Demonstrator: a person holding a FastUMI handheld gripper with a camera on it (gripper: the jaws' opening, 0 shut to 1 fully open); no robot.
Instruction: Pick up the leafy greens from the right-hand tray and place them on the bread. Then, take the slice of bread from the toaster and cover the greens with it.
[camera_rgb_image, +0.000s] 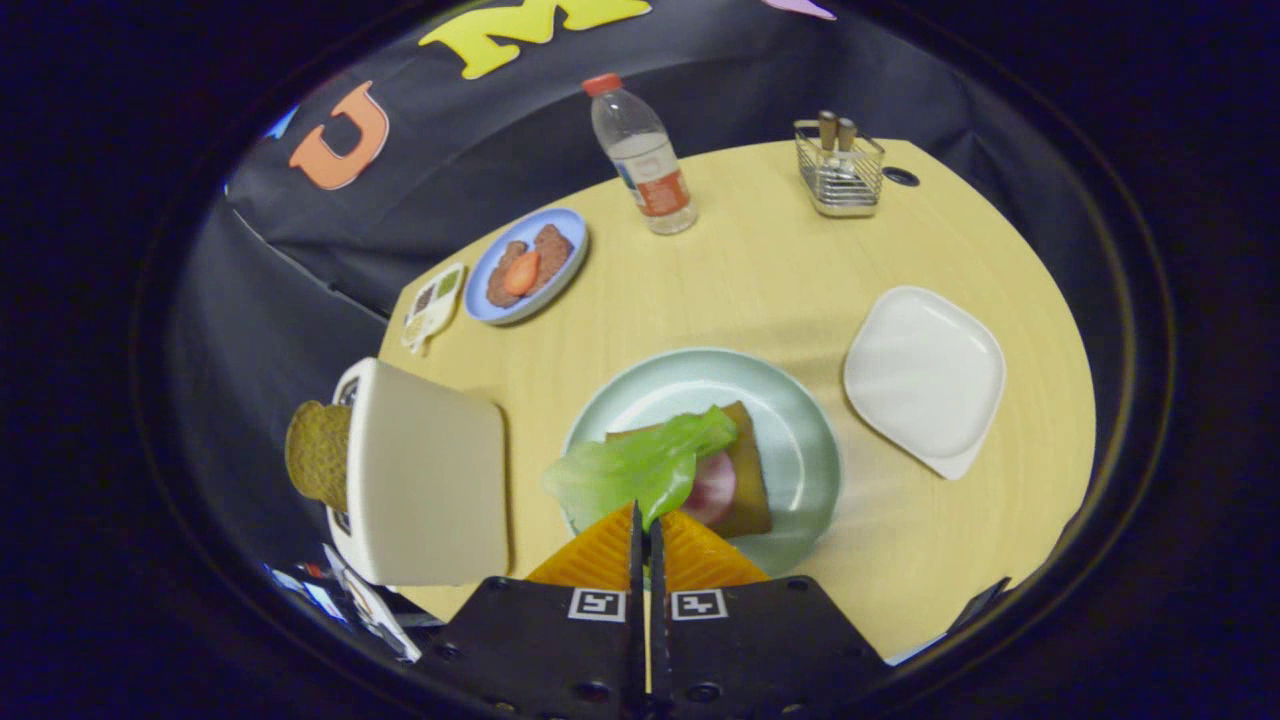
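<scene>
Between closed tongs (646, 522): leafy greens (640, 466), over bread (748, 480).

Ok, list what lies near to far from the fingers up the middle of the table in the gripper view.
Gripper, shut on the leafy greens → bread on the green plate → water bottle at the far edge.

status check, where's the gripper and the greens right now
Gripper shut on the leafy greens, held over the bread on the green plate. Second slice in the toaster, untouched. White tray bare; nothing in the way.
</scene>
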